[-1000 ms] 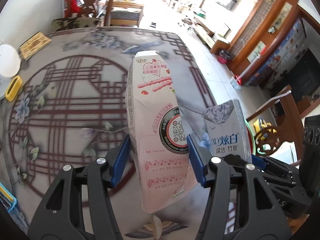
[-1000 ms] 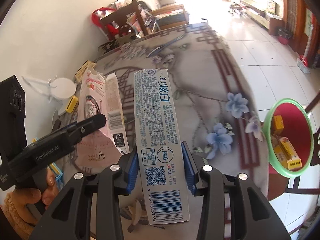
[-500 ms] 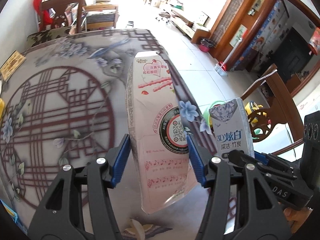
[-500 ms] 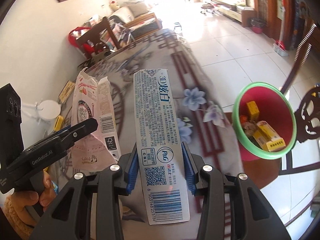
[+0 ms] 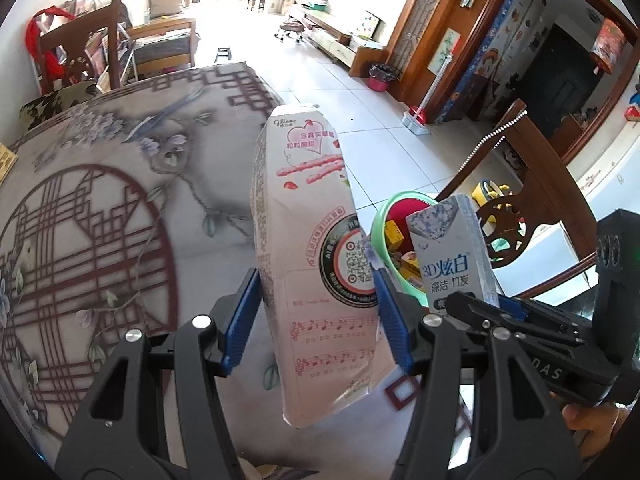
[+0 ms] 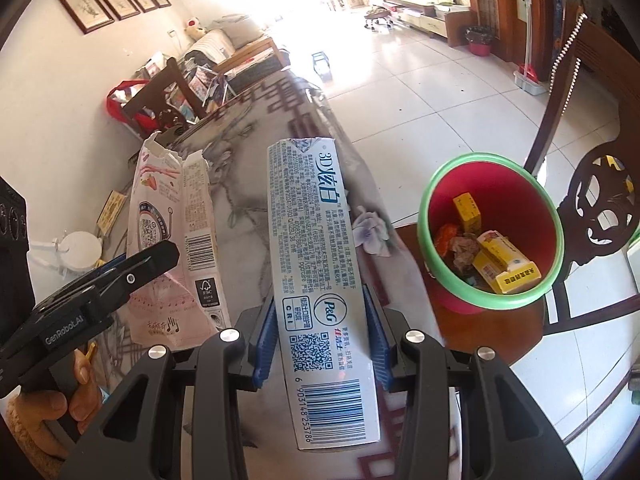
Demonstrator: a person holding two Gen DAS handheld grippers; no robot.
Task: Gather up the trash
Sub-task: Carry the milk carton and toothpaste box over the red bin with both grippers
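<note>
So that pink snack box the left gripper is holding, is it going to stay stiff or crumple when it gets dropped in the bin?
The pink snack box probably flexes easily: its top is torn open and its panels bow between the left gripper pads. It looks empty, so likely light and apt to flutter or tumble. Being long, it may lean against the rim of the red bin rather than drop flat.

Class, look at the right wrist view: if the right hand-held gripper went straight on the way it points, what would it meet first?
Most likely the patterned tabletop, beyond the toothpaste box that the right hand-held gripper holds. The red bin sits off to the side; depth is uncertain.
</note>
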